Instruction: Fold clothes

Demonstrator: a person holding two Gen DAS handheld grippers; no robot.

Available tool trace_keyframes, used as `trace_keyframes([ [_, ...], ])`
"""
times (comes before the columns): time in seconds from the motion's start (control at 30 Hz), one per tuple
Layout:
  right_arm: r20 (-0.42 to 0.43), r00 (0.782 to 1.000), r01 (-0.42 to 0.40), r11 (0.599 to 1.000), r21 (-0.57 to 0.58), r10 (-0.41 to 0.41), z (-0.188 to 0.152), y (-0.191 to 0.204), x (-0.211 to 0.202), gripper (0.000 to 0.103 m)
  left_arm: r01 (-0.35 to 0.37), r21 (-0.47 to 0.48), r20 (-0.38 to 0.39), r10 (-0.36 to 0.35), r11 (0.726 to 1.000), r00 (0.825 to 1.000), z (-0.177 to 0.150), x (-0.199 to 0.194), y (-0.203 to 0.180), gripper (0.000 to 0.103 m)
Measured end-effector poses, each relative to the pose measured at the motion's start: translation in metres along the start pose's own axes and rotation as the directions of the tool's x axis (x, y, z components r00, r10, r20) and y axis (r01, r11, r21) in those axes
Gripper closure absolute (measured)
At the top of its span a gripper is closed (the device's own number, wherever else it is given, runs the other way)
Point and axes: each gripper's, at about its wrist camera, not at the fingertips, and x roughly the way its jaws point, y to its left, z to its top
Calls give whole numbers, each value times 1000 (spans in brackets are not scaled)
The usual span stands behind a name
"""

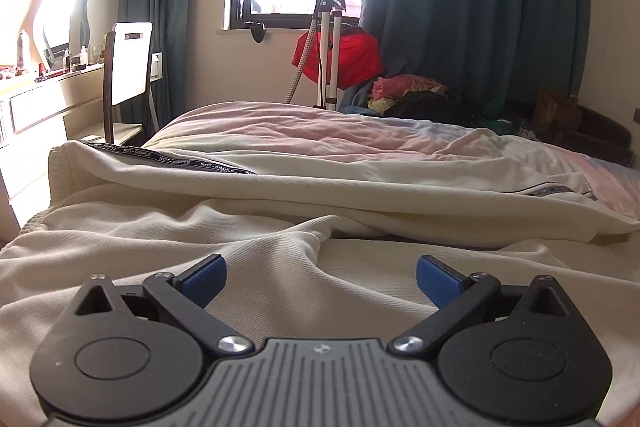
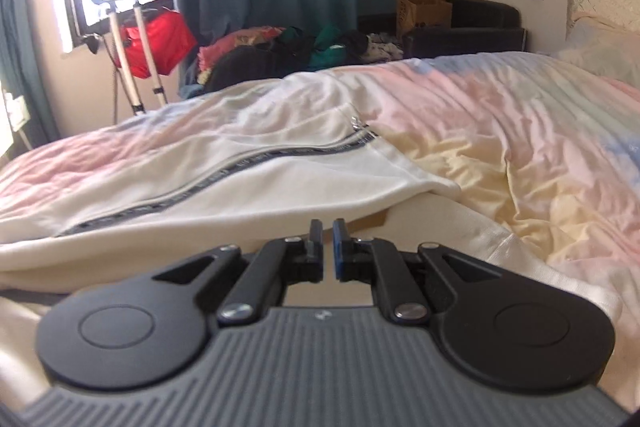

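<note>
1. The left claw (image 1: pixel 321 277) is spread wide, low over the cream garment (image 1: pixel 248 239), gripping nothing.
2. The right claw (image 2: pixel 327 247) is nearly pressed together, with no cloth visible between its pads.
3. The garment lies partly folded on the bed (image 2: pixel 520 131).
4. A clothes pile (image 2: pixel 280 47) sits beyond the bed.

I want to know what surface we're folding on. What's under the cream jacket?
The cream jacket lies on a bed with a pastel pink, yellow and blue sheet, visible all around it. Whatever sits directly beneath the jacket's folds is covered by the fabric.
</note>
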Motion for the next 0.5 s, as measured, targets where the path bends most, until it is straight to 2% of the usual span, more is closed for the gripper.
trace_keyframes([
  [0.13, 21, 989, -148, 989, -26, 148, -6, 30, -63, 95, 10, -16, 22, -10, 1000, 1000, 9, -35, 1, 1],
  [0.33, 17, 955, -288, 936, -204, 297, -36, 89, -145, 94, 57, 41, 58, -59, 998, 997, 7, -100, -12, 0],
  [0.5, 39, 945, -311, 927, -210, 326, -49, 95, -178, 93, 84, 54, 43, -87, 995, 995, -11, -139, -13, 0],
])
